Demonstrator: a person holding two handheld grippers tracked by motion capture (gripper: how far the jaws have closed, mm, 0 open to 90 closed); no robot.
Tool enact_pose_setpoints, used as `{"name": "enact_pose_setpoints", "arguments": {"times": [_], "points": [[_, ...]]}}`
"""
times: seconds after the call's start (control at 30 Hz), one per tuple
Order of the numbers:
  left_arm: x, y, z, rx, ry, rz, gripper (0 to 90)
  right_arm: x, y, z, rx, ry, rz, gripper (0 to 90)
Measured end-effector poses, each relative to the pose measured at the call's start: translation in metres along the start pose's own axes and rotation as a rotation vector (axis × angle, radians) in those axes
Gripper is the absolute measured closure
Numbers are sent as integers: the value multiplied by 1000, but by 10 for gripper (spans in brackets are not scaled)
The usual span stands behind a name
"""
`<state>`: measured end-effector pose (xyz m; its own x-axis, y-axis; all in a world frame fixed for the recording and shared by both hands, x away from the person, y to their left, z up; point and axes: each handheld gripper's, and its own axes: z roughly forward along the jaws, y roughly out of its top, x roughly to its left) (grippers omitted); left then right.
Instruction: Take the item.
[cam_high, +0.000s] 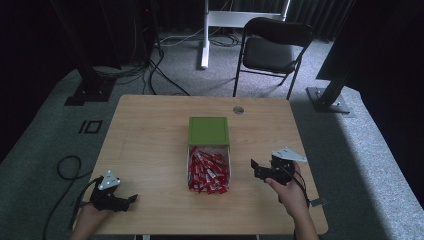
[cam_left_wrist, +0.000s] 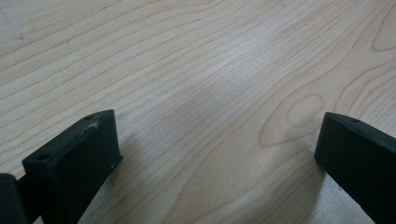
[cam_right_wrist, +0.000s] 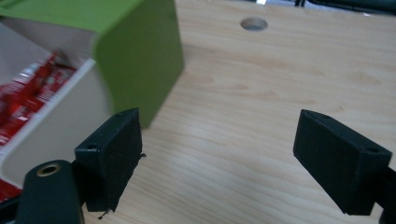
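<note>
Green sliding-sleeve box with white inner tray (cam_high: 208, 131) at frame centre of high view, tray pulled toward bottom, heaped with red sachets (cam_high: 208, 172). Sachet print too small to read. In right gripper view box cut off at upper left, tray blurred. Left gripper (cam_high: 131, 199) at lower left, jaws spread, empty, over light wooden table (cam_high: 150, 150). Right gripper (cam_high: 256, 167) just right of tray, jaws spread, empty.
</note>
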<state>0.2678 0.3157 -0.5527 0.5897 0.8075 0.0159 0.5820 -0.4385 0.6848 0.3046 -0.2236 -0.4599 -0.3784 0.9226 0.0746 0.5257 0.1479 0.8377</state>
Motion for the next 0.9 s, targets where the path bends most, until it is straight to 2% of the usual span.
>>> {"name": "enact_pose_setpoints", "arguments": {"times": [0.23, 0.4, 0.9], "points": [[0, 0, 0, 1, 0, 1, 8, 18, 17, -3, -34, 43, -25, 154], [0, 0, 0, 1, 0, 0, 8, 34, 25, 1, -36, 81, -63, 154], [0, 0, 0, 1, 0, 1, 8, 79, 38, 18, -33, 194, -120, 172]]}}
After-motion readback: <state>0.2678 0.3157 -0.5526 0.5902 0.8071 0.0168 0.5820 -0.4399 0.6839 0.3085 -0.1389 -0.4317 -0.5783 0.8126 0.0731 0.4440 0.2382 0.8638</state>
